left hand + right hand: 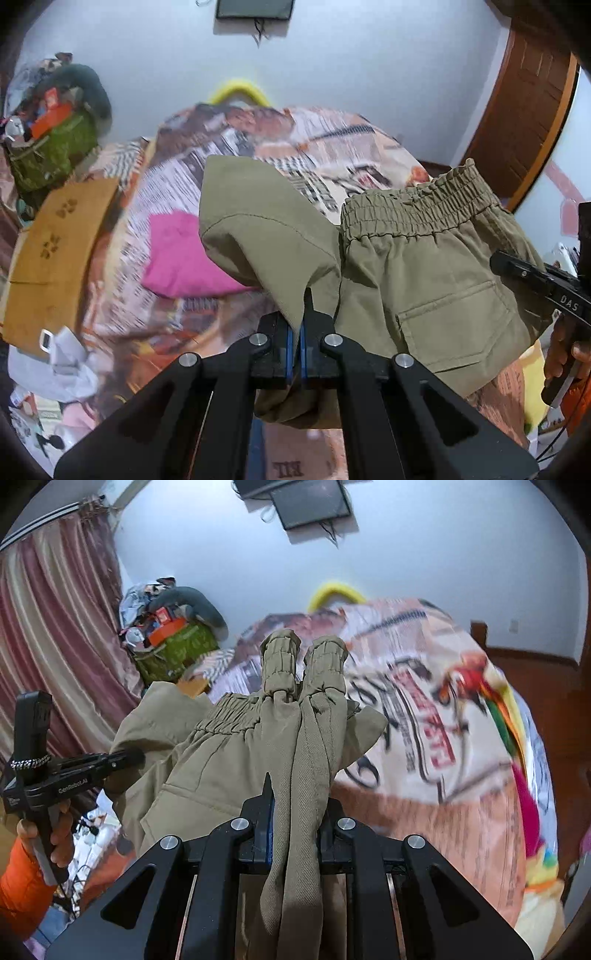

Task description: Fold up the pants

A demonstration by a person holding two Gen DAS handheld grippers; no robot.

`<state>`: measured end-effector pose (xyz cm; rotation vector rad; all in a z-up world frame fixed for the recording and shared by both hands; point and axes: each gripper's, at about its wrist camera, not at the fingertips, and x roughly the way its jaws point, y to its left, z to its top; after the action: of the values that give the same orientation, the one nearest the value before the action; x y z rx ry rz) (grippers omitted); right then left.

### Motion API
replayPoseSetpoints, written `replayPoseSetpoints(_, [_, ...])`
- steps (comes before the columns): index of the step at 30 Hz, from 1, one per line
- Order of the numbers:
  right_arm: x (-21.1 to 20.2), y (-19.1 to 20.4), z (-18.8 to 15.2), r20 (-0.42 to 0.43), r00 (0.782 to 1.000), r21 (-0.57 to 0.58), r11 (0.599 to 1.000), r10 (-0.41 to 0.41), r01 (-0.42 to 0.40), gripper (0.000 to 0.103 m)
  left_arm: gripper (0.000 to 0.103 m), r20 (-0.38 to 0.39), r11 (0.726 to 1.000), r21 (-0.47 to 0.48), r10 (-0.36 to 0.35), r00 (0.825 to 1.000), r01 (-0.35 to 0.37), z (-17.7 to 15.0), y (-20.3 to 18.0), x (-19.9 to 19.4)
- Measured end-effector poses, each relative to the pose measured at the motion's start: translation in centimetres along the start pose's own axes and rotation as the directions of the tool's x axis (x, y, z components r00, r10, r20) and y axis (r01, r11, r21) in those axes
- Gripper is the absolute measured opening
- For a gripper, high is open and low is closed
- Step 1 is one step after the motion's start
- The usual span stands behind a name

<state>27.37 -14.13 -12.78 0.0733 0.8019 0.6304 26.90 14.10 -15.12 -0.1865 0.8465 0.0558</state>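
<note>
i hold the khaki pants (424, 280) up over the bed (155, 302), left tool (297, 332) and right tool (295, 812) each pinching cloth, mid-fold; next i should lay them flat.

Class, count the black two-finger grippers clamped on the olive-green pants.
2. The left gripper pinches a hemmed fold of the olive-green pants; the right gripper clamps bunched fabric below the gathered waistband. No others are visible.
</note>
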Motion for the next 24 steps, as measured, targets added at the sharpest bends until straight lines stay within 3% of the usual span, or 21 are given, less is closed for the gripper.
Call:
replayPoseSetpoints(10, [3.9, 4.2, 5.5, 0.054, 0.998, -0.105, 0.994, 0.022, -0.017, 0.013, 0.002, 0.078, 0.995, -0.049, 0.090, 0.993, -0.086, 4.0, 5.8, 0.1])
replayPoseSetpoints(24, [14.6, 7.2, 9.2, 0.011, 0.999, -0.145, 0.988, 0.053, -0.051, 0.013, 0.002, 0.057, 0.973, -0.124, 0.205, 0.977, -0.197, 7.5, 14.7, 6.1])
